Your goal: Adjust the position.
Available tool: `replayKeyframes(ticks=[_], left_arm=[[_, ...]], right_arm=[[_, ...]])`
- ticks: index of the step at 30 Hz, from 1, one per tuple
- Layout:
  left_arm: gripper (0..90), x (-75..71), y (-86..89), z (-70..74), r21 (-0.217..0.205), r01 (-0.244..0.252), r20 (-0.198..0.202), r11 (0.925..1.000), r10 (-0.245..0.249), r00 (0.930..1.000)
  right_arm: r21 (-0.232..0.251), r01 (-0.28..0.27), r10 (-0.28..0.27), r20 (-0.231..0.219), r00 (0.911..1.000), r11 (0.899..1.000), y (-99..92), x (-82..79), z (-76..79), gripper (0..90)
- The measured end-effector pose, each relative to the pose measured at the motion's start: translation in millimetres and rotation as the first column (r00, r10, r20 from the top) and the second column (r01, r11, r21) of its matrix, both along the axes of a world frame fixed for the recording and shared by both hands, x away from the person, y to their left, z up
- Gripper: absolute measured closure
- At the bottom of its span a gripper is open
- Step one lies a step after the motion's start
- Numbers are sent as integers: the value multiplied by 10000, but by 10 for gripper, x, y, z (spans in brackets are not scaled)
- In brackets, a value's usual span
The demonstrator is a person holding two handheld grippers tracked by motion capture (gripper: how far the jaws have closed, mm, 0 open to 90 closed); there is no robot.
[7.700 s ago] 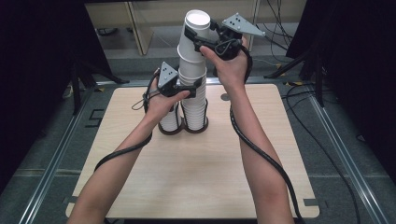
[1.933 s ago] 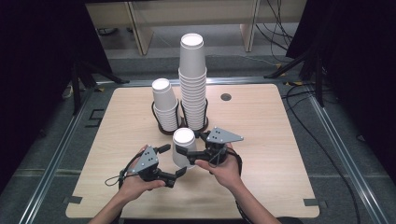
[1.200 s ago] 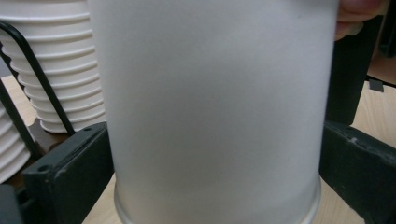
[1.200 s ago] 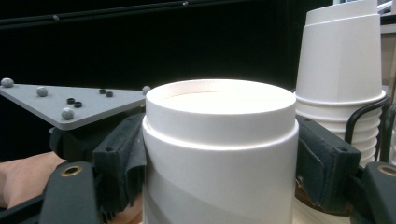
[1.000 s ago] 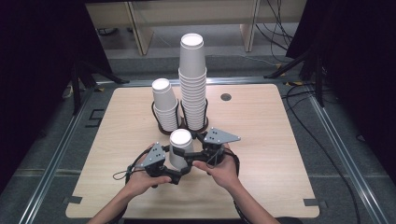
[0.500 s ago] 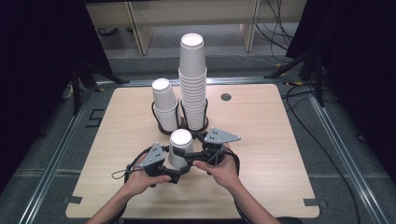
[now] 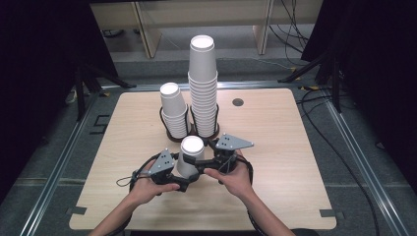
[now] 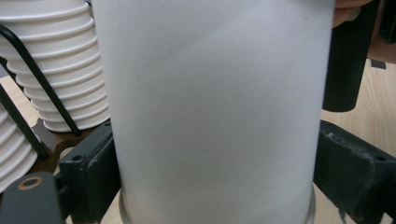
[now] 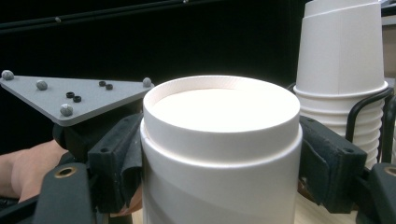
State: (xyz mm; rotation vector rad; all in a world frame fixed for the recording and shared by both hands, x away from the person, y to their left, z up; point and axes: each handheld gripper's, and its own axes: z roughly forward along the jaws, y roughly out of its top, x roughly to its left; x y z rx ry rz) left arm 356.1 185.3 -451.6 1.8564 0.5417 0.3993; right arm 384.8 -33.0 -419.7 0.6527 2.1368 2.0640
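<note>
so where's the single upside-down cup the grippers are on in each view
High view: the single cup stands low centre, between both grippers.
Left gripper view: its white side wall spans the middle, between the jaws.
Right gripper view: its upturned base sits centre, between the jaws.
Shared landmark: the racked cup stacks.

Left gripper (image 7: pixel 183 173) jaws just closing inward; right gripper (image 7: pixel 206 163) facing it, both hands low, forearms converging

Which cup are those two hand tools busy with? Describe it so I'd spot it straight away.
Start at the wooden table and find the two cup stacks in black wire holders at its back. Nearer the person, one white cup stands upside down between the left gripper and right gripper. It alone stands outside a holder.
</note>
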Motion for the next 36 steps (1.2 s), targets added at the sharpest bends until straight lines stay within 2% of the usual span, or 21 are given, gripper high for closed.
replayKeyframes(ticks=[3,4,6,8,10,14,16,17,19,20,23,24,26,27,28,29,30,31,33,35,36], left_arm=[[114,8,5,12,203,57,74,9998,-58,10000],[116,10,9,20,345,94,45,9994,-96,9999],[121,11,10,26,432,118,27,9990,-119,9999],[123,13,9,34,641,151,11,9978,-152,9999],[128,18,24,62,956,187,-67,9952,-182,9998],[135,34,44,113,1649,215,28,9861,-222,9997],[139,41,55,137,1836,292,-138,9826,-271,9995],[140,53,67,155,2051,240,-205,9784,-202,9996],[143,57,67,160,2115,212,-229,9771,-167,9996],[144,65,76,172,2370,247,-217,9712,-202,9996],[147,85,88,198,2673,387,-296,9628,-320,9990],[148,92,101,214,2999,491,-236,9527,-440,9988],[151,101,110,228,3280,627,-252,9426,-576,9980],[151,114,116,233,3455,671,-231,9360,-630,9977],[154,118,124,241,3640,697,-220,9288,-662,9976],[154,119,131,251,3801,743,-227,9220,-710,9972],[154,124,139,259,3970,827,-188,9141,-820,9965],[171,137,152,268,4117,933,-159,9065,-952,9953],[169,139,172,290,4341,1035,-122,8949,-1091,9940],[169,143,169,287,4188,1189,-117,9003,-1255,9920],[169,141,163,294,4191,1205,-122,8999,-1271,9918]], right_arm=[[57,2,-2,56,10000,10000,-4,5,2,233],[26,-33,33,-210,9998,10000,-6,-9,6,230],[-91,-46,47,55,10000,9999,-10,11,-3,226],[-110,-29,28,-94,10000,9999,-8,11,-8,224],[47,5,-4,-200,9998,10000,-4,4,-12,213],[-81,68,-69,-213,9997,9999,-7,15,-9,168],[-171,9,-16,-380,9993,9999,-21,10,1,153],[-167,72,-73,-108,9999,9998,-25,26,0,152],[-263,-58,56,-60,10000,9996,-30,27,15,149],[-333,-44,40,-132,9999,9994,-39,27,22,149],[-376,-27,28,22,10000,9993,-45,51,15,149],[-474,-22,18,-90,10000,9989,-56,45,16,149],[-457,67,-54,291,9996,9989,-73,66,7,149],[-457,67,-54,291,9996,9989,-73,66,7,149],[-522,-67,60,-134,9999,9986,-86,52,10,149],[-604,-31,19,-199,9998,9982,-97,55,7,149],[-529,-22,28,103,9999,9986,-120,57,11,149],[-692,-70,66,-62,10000,9976,-141,40,17,144],[-688,-124,118,-88,9999,9976,-151,34,15,146],[-745,-168,159,-125,9998,9971,-173,22,12,147],[-680,-266,253,-203,9995,9973,-171,24,2,148]])
